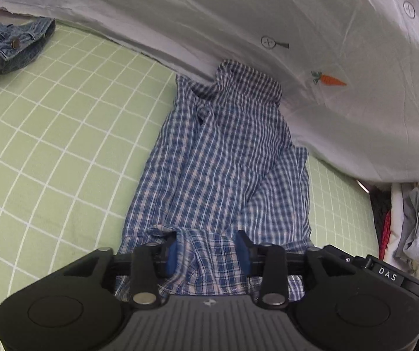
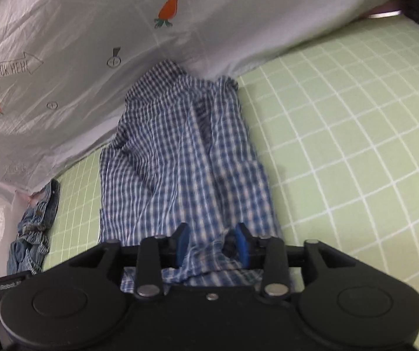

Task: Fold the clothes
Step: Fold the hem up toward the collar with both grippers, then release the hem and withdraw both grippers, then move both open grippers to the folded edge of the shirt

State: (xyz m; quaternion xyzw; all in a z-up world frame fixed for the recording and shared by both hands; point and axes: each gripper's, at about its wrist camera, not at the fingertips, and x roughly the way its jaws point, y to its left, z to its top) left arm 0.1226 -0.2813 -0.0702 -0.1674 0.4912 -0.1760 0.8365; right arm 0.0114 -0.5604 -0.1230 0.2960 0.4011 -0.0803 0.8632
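Note:
A blue and white checked shirt (image 1: 218, 161) lies lengthwise on the green grid sheet (image 1: 48, 146), folded into a long narrow strip, its collar end against the white quilt. My left gripper (image 1: 208, 256) is at the shirt's near hem, its blue pads apart with a loose bunch of the cloth between them. In the right wrist view the same shirt (image 2: 180, 152) runs away from my right gripper (image 2: 212, 244). That gripper's jaws also stand apart over the near hem, with slack fabric lying between the pads and not pinched.
A white quilt (image 1: 268, 14) printed with carrots lies bunched along the far side of the bed (image 2: 355, 146). A crumpled denim garment (image 1: 1, 49) (image 2: 33, 228) sits at the left. Grey and red clothing (image 1: 414, 219) hangs beyond the bed's right edge.

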